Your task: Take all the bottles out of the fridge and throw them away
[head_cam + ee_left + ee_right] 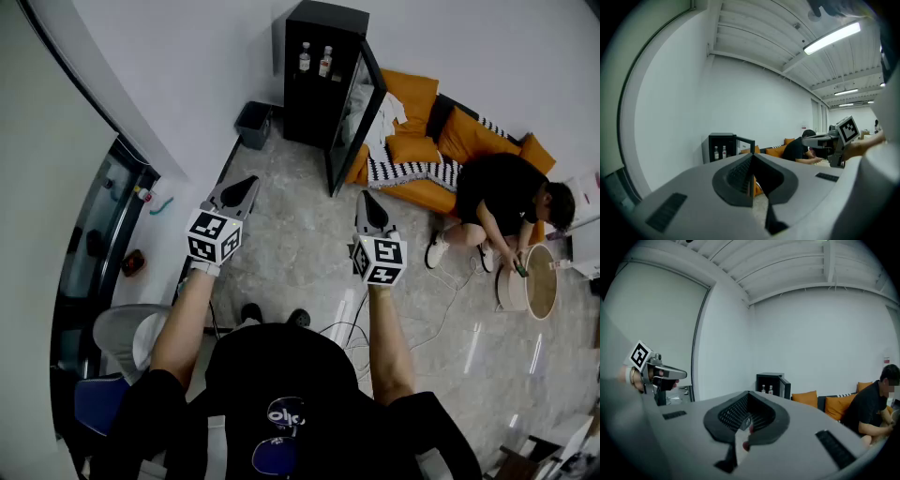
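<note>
Pale marbled floor (300, 253) across the middle of the head view. Orange sofa (419, 94) at 1 o'clock against the far wall, piled with cushions and a striped throw (403, 171). Black fridge (314, 70) at 12 o'clock, just at the sofa's 9 o'clock, with its door (356, 117) swung open toward the sofa. Seated person (502, 192) at 3 o'clock, bent over a round table (539, 281). Grey bin (253, 124) at the fridge's 9 o'clock, beside the wall. Left gripper (249, 182) and right gripper (368, 196) side by side near centre, both aimed toward 12 o'clock and well apart from the fridge. Jaws of each pressed together, pinching nothing. Two bottles (305, 58) upright, side by side on a shelf inside the fridge.
</note>
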Demonstrator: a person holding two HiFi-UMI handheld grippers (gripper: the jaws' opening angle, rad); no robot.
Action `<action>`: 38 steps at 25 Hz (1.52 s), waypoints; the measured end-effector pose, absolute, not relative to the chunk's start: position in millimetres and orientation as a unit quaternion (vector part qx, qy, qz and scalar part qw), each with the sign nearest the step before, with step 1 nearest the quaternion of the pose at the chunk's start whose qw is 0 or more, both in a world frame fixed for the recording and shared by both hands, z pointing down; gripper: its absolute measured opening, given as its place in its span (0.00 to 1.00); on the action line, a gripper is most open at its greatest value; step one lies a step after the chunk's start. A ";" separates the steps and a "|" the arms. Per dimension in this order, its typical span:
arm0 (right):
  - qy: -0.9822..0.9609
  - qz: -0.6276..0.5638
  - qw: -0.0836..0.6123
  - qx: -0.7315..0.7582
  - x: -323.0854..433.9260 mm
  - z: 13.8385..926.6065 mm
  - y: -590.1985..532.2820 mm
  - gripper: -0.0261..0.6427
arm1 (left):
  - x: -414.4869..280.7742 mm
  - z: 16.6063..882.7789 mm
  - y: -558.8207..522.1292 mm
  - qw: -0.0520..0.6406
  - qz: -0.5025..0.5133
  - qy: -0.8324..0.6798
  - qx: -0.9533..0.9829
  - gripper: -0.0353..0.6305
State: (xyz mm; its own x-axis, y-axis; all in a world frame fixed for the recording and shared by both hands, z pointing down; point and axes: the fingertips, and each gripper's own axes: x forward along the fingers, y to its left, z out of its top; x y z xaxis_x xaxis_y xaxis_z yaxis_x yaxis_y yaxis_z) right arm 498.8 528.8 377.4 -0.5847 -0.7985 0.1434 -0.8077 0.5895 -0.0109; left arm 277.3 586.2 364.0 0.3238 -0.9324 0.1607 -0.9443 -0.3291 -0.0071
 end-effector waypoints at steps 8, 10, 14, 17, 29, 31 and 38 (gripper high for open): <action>-0.897 0.041 0.066 0.435 519.5 382.8 518.7 0.04 | 304.3 366.4 577.7 0.041 0.075 -0.580 0.810 0.05; -0.898 0.046 0.060 0.434 522.9 384.3 513.9 0.04 | 306.1 367.1 576.5 0.042 0.078 -0.582 0.808 0.05; -0.898 0.051 0.063 0.433 524.9 392.0 504.9 0.04 | 304.5 372.3 569.9 0.045 0.081 -0.585 0.806 0.05; -0.898 0.051 0.067 0.433 524.1 396.5 496.7 0.04 | 303.0 377.6 561.3 0.047 0.082 -0.586 0.805 0.05; -0.895 0.053 0.083 0.435 486.0 407.4 418.0 0.04 | 265.2 395.9 476.0 0.061 0.072 -0.583 0.807 0.05; -0.895 0.053 0.087 0.435 471.9 408.4 397.9 0.04 | 250.0 397.2 454.2 0.063 0.070 -0.584 0.807 0.05; -0.892 0.052 0.100 0.438 406.2 404.5 321.5 0.04 | 182.6 395.6 377.3 0.072 0.062 -0.583 0.807 0.05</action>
